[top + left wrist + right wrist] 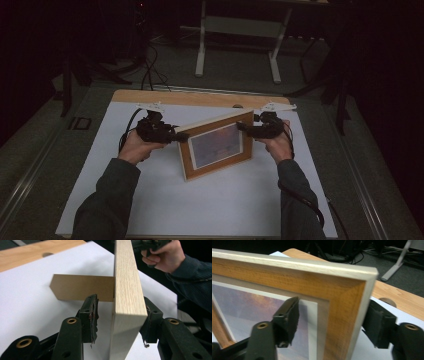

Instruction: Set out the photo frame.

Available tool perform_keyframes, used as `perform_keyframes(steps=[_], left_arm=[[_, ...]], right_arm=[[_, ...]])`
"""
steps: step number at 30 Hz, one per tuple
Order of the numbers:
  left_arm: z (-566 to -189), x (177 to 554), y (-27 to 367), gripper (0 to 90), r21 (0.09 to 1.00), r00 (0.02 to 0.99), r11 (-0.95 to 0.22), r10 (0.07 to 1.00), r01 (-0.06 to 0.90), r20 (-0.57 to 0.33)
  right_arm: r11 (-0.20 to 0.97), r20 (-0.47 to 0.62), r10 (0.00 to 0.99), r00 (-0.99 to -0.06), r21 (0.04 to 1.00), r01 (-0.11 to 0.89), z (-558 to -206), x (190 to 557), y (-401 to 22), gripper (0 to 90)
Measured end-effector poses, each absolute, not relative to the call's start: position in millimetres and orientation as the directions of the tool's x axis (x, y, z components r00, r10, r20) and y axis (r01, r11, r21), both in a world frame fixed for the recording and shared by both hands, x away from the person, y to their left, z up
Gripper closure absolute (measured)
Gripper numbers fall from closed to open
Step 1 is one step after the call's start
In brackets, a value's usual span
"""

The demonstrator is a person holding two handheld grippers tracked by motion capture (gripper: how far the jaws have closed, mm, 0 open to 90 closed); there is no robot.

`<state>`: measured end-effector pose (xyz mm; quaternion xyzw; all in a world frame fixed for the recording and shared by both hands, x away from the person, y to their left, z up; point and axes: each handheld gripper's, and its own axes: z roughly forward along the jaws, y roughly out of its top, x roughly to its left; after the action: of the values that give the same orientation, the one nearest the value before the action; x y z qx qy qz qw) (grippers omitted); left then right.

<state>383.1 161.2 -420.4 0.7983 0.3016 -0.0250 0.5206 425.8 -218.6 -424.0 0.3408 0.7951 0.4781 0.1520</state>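
Note:
A wooden picture frame (pixel 217 145) with a pale picture stands upright on the white sheet (pixel 200 205), turned a little to the left. My left gripper (pixel 176 135) is open at its upper left corner. In the left gripper view the frame's pale edge (pixel 127 290) runs between the jaws: the right pad touches it, the left pad stands clear. The brown back stand (pixel 80 287) sticks out behind the frame. My right gripper (pixel 245 127) is open astride the upper right corner (pixel 332 290), one jaw before the glass, one behind the frame.
The white sheet covers a wooden tabletop (pixel 200 97) whose bare strip runs along the far edge. Beyond it stand a white-legged stand (pixel 200 55) and floor cables (pixel 150 70). The person's other hand (pixel 162 255) shows past the frame.

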Motion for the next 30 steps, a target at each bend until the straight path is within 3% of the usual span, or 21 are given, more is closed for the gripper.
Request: perform_keyframes(steps=[3, 7, 17, 30], left_arm=[[-422, 375, 162, 57.9, 0.827, 0.806, -0.253, 0.483, 0.502, -0.342], [-421, 368, 157, 70.7, 0.834, 0.802, -0.272, 0.52, 0.481, -0.293], [-423, 375, 162, 70.9, 0.838, 0.78, -0.242, 0.551, 0.49, -0.297], [-426, 381, 159, 67.2, 0.855, 0.788, -0.242, 0.555, 0.458, -0.265]], right_arm=[[0.325, 0.088, 0.67, -0.737, 0.858, 0.397, -425, 429, -217, 30.0], [0.297, 0.141, 0.647, -0.749, 0.858, 0.419, -428, 434, -221, 31.9], [0.266, 0.182, 0.644, -0.743, 0.857, 0.441, -429, 429, -231, 45.3], [0.239, 0.206, 0.655, -0.727, 0.856, 0.458, -431, 421, -242, 53.6]])
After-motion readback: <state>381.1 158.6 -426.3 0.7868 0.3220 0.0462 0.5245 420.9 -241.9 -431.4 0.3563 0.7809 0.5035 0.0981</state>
